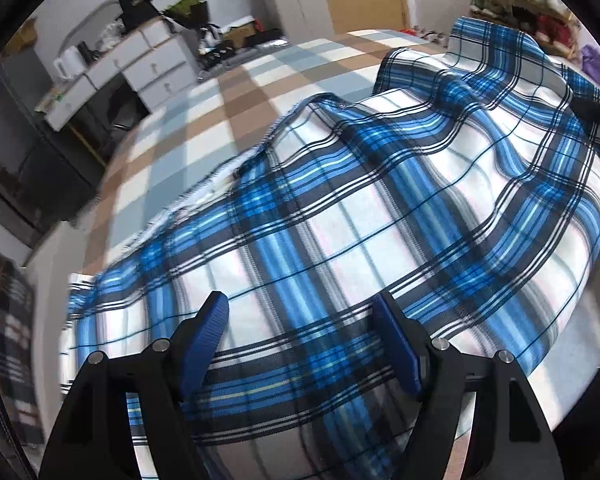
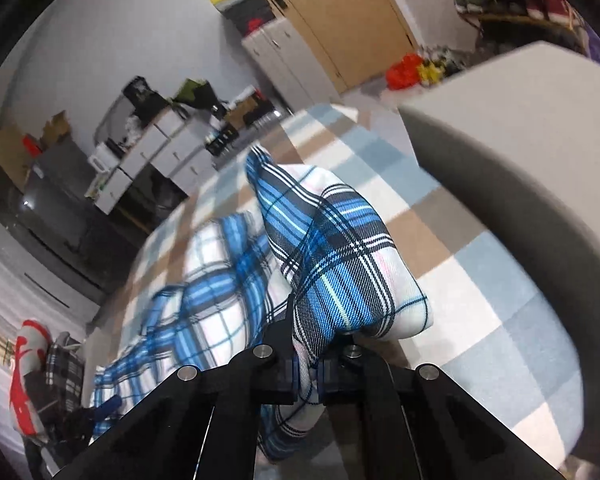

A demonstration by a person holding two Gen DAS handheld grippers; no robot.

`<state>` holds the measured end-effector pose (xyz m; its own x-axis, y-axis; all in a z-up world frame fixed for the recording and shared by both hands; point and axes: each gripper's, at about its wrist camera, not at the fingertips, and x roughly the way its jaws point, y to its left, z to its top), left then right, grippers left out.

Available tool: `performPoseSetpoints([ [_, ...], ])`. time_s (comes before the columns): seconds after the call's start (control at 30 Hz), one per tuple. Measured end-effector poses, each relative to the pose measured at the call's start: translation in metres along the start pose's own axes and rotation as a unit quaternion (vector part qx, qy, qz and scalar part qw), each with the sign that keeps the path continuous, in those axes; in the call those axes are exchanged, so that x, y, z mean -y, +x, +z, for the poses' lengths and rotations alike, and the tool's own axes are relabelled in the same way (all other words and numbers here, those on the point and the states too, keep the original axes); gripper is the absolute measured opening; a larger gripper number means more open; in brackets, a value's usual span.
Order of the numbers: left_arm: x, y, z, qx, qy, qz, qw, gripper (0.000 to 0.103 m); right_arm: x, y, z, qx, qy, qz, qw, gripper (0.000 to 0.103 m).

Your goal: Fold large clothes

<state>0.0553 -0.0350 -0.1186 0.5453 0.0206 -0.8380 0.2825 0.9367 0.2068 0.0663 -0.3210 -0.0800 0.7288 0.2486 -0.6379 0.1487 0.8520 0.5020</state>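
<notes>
One plaid shirt (image 1: 340, 216), two tongs

The left gripper (image 1: 300, 336) is held with jaws apart at lower centre; the right gripper (image 2: 309, 376) is clamped together at bottom centre.

The plaid shirt (image 1: 380, 208) is thin woven cloth with a fine twill rib, matt and softly creased, and it lies on a checked bedcover (image 1: 204, 128) of flatter, smoother matt cloth. The left gripper (image 1: 300, 344) above the shirt has matt black plastic arms, ribbed blue pads (image 1: 204, 344) and small bright metal pins. Beyond the shirt, the wardrobe door (image 2: 340, 20) looks like smooth pale wood, and the drawer unit (image 1: 140, 64) has a plain white satin finish.
</notes>
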Motion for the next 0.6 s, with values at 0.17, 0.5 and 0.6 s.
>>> performPoseSetpoints([
  [0.17, 0.039, 0.003, 0.013, -0.003, 0.035, -0.035, 0.9988, 0.071, 0.007, -0.029, 0.003, 0.033, 0.009, 0.003, 0.999, 0.005],
  [0.5, 0.134, 0.005, 0.051, 0.025, 0.129, -0.157, 0.9789, 0.071, 0.012, -0.107, 0.007, 0.174, -0.023, -0.071, 0.982, 0.005],
  [0.6, 0.135, -0.006, 0.048, 0.021, 0.133, -0.159, 0.9781, 0.071, 0.000, -0.114, 0.005, 0.193, -0.045, -0.072, 0.978, 0.005],
])
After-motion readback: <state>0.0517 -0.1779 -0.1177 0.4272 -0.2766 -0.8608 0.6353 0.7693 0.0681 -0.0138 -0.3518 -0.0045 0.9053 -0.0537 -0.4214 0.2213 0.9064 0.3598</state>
